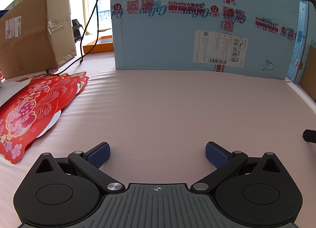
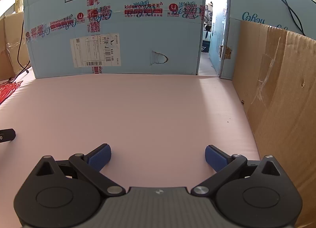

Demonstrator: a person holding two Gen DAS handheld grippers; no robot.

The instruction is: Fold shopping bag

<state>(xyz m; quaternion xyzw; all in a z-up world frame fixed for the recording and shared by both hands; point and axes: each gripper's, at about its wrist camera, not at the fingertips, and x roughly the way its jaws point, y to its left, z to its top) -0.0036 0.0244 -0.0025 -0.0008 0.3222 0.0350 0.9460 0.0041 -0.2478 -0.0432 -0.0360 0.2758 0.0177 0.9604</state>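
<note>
The red shopping bag [image 1: 29, 109] lies flat at the far left of the pink surface [image 1: 167, 105], printed with pink and gold flowers, its white underside peeking out at the edge; only a red corner shows in the right wrist view.

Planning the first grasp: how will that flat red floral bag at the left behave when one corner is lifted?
The red floral bag lies flat in thin fanned layers, so it will probably flex and droop rather than stay rigid. Its printed face looks glossy, so it may slide on the pink tabletop if pushed. It seems light, being so thin.
</note>
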